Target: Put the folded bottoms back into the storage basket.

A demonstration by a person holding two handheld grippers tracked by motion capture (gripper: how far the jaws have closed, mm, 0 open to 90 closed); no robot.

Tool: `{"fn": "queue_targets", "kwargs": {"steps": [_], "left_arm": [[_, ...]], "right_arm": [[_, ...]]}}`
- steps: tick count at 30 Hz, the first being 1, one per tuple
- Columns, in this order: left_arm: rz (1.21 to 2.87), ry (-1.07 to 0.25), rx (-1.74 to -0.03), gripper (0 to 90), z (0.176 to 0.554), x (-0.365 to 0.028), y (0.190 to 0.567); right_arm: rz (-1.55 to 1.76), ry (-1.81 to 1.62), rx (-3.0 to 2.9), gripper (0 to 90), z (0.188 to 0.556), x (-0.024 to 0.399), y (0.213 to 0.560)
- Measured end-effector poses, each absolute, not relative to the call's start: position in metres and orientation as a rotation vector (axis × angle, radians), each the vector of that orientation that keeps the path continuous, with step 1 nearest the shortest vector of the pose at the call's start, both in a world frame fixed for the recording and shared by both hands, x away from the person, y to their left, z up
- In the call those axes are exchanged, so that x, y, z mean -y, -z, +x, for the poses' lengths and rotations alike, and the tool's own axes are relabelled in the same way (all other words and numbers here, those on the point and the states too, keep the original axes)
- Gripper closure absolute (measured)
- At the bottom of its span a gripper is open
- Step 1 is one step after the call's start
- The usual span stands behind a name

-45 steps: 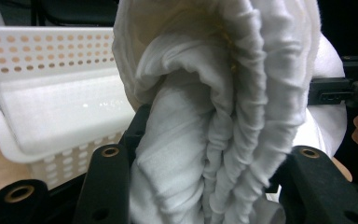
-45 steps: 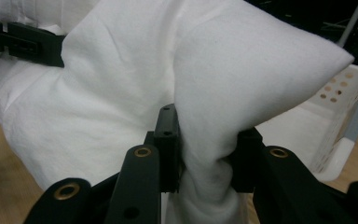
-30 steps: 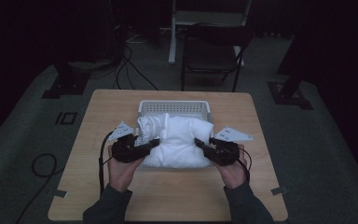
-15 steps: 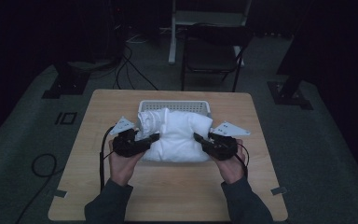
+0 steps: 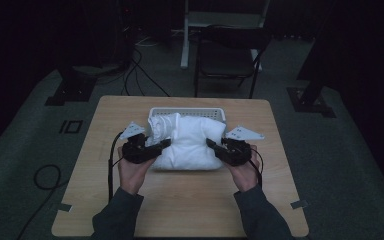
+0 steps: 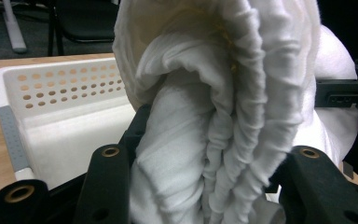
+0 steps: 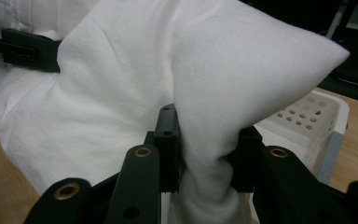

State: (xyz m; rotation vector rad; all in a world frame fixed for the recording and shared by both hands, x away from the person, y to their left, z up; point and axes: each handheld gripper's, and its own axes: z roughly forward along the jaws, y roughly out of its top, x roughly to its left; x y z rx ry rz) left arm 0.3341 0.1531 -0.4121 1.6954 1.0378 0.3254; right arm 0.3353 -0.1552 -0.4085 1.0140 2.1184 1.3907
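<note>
The soft white folded cloth bundle looks thick and plump, with gathered, wrinkled folds at its left end and one smooth corner sticking out at its right end. There is one bundle, one basket, two tools, one bench and one chair. The bundle sits in the middle of the pale wooden bench, between the tools: the left tool is clamped on the bunched folds at the left end, the right tool is pinched tight on the cloth under the right corner. Just behind the bundle, touching it, stands the white perforated plastic basket. Farther off, beyond the bench, stands a dark folding chair.
</note>
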Motion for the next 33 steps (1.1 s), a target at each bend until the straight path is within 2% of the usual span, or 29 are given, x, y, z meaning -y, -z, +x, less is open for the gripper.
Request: {"fn": "queue_targets", "kwargs": {"steps": [33], "left_arm": [[1.662, -0.353, -1.082, 52.8, 0.377, -0.151, 0.396]], "right_arm": [[1.066, -1.386, -2.061, 70.7, 0.374, 0.15, 0.388]]}}
